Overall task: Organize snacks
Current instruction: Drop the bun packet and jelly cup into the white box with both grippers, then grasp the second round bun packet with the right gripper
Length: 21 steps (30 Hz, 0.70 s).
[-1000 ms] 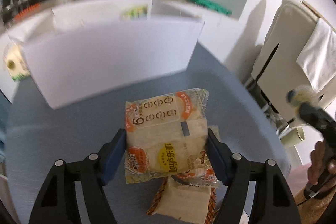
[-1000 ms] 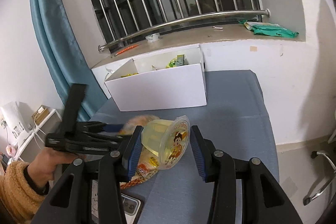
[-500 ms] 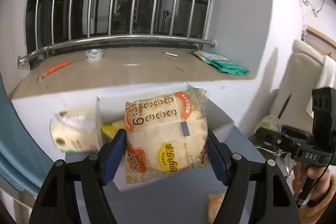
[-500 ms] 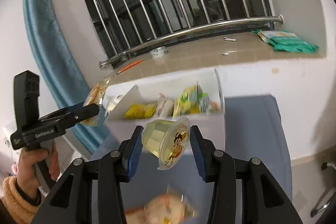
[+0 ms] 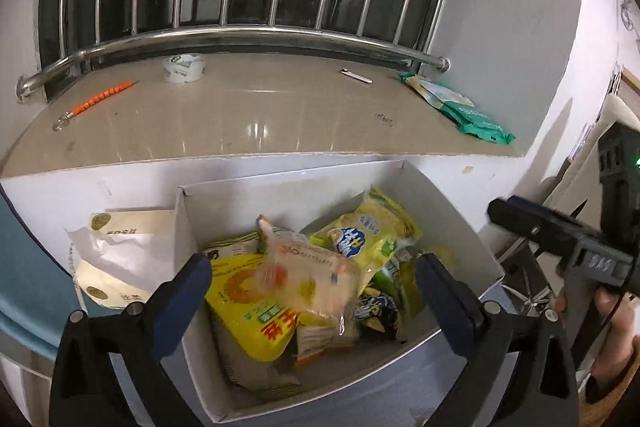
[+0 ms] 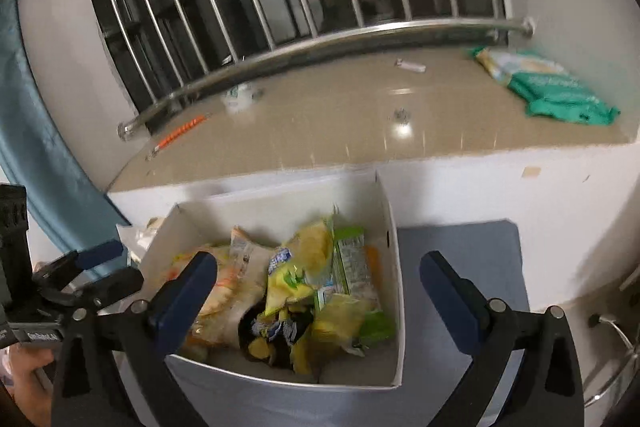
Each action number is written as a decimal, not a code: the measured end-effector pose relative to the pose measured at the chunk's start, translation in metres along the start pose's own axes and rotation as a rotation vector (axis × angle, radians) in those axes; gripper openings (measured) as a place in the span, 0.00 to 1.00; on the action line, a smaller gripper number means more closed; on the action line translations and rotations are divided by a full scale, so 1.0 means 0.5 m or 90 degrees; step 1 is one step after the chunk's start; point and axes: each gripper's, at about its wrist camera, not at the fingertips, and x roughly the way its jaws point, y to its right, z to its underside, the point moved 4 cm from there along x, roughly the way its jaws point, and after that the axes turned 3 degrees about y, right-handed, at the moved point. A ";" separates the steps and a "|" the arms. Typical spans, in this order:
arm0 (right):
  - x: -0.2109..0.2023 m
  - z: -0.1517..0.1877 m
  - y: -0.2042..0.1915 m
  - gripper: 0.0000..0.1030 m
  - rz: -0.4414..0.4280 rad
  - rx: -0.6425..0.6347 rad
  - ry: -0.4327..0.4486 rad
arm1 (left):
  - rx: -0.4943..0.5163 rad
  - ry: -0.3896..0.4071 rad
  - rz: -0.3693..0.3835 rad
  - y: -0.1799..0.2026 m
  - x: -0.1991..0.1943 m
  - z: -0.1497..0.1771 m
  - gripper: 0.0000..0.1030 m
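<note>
Hovering over one white box (image 5: 448,203) on the grey bench (image 6: 460,255), two tongs, left (image 5: 312,291) and right (image 6: 316,291), are opening wide, gripping nothing; one bread packet (image 5: 312,279) drops among the box's piled snacks.

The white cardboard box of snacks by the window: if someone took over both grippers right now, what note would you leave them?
Left gripper: jaws opening, gripping nothing; a blurred clear-wrapped bread packet sits between them, over the white cardboard box.
Right gripper: jaws opening, empty, over the same box.
Box: already holds yellow and green snack packets.
Left to do: cannot tell; the blue table beyond the box is mostly out of view.
</note>
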 end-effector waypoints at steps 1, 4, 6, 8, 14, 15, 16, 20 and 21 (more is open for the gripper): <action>-0.006 0.002 -0.001 1.00 -0.003 0.004 0.007 | 0.003 0.001 -0.005 0.001 -0.002 0.003 1.00; -0.016 0.007 -0.009 1.00 -0.011 0.004 0.014 | 0.018 0.005 -0.016 0.009 -0.018 0.019 1.00; -0.024 0.013 -0.020 1.00 -0.025 -0.007 0.011 | 0.027 0.008 -0.014 0.013 -0.030 0.022 1.00; -0.042 0.012 -0.027 1.00 -0.029 -0.018 0.016 | 0.046 0.016 -0.017 0.023 -0.054 0.029 1.00; -0.139 0.068 -0.074 1.00 -0.085 -0.057 0.040 | 0.097 0.062 -0.001 0.063 -0.172 0.080 1.00; -0.157 0.083 -0.081 1.00 -0.093 -0.060 0.046 | 0.105 0.067 0.002 0.070 -0.189 0.092 1.00; -0.177 0.102 -0.087 1.00 -0.101 -0.067 0.050 | 0.112 0.069 0.004 0.077 -0.207 0.109 1.00; -0.245 0.195 -0.103 1.00 -0.112 -0.087 0.044 | 0.128 0.076 0.018 0.104 -0.268 0.188 1.00; -0.261 0.223 -0.103 1.00 -0.109 -0.087 0.044 | 0.126 0.077 0.024 0.110 -0.282 0.212 1.00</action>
